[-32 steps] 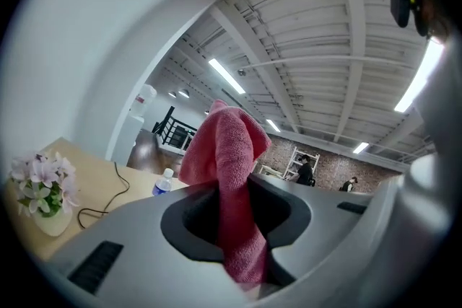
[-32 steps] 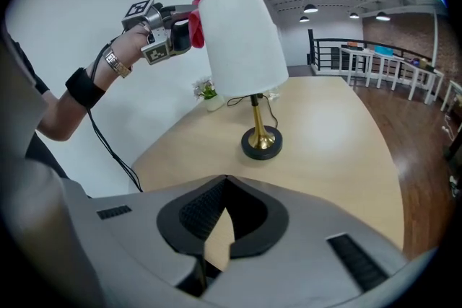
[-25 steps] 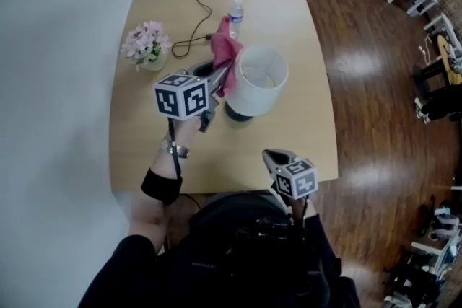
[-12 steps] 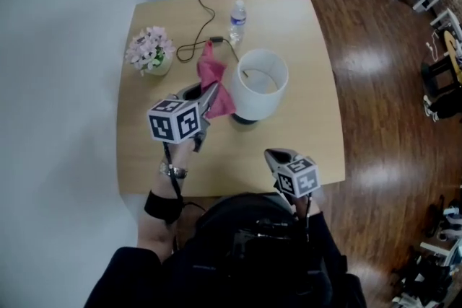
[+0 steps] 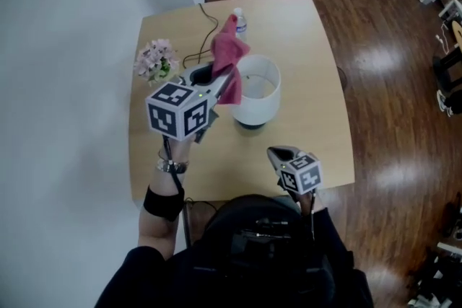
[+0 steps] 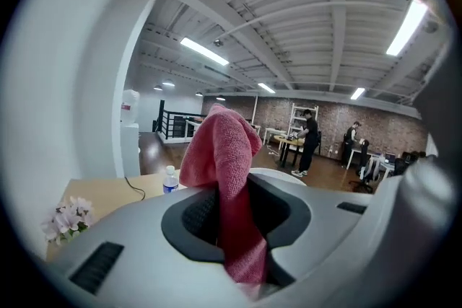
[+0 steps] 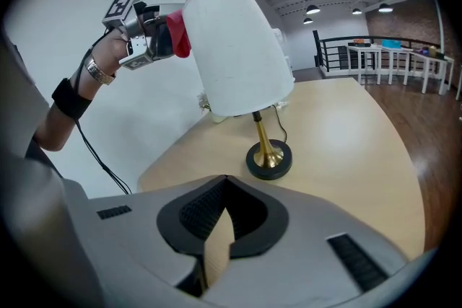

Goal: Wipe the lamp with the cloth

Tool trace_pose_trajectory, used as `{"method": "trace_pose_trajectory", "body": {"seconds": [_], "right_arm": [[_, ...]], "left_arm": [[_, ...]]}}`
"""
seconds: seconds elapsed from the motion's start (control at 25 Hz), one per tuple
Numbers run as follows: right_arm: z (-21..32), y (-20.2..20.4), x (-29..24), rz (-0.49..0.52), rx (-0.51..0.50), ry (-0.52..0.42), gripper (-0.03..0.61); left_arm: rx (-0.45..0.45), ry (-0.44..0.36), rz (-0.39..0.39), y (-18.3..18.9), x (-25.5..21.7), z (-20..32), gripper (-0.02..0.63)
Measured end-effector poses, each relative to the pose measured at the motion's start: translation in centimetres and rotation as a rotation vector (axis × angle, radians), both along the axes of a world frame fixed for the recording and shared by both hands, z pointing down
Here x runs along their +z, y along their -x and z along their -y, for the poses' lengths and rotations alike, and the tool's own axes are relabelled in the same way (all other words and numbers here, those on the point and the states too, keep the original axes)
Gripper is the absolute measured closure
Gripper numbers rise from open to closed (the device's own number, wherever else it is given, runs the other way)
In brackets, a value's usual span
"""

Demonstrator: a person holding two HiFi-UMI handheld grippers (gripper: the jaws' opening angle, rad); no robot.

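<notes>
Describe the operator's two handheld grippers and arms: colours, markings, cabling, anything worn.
Both the left gripper and right gripper are grey shells with black ribbed jaw liners, each topped by a white cube bearing black square markers. A black cable runs down the left wrist, past a metal wristwatch and a black wristband. Sleeves are black.

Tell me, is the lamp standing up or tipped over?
Standing up. The lamp's round base sits flat on the table, its gold stem rises straight from it, and the white shade sits on top.
</notes>
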State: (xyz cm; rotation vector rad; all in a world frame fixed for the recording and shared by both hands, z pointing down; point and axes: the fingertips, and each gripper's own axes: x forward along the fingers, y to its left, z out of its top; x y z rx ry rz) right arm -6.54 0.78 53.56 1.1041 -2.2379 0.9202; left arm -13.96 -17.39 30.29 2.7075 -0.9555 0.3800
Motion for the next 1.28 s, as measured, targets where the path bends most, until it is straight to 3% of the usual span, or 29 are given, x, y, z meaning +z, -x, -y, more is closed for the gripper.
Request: {"method": "trace_pose_trajectory", "body": {"seconds": [0.4, 0.92, 1.08, 1.28], "right_arm": [[0.5, -2.4, 0.7, 0.038, 0.026, 0.015, 0.574], [0.9, -5.3, 0.9, 0.063, 0.071, 0.019, 0.574], [0.1, -5.7, 1.7, 0.068, 0.082, 0.015, 0.574], [0.5, -6.2, 1.3, 0.074, 0.091, 0.018, 0.574]], "left_arm": [[0.123, -0.058, 0.255, -4.9, 0.1, 4.2, 0.518], [0.353, -0.129, 0.409, -13.1, -0.7, 2.2, 0.518], [0.446, -0.141, 0.489, -13.8, 0.5, -1.2, 0.518], [0.480, -0.133, 0.486, -13.6, 0.1, -2.7, 0.518]]}}
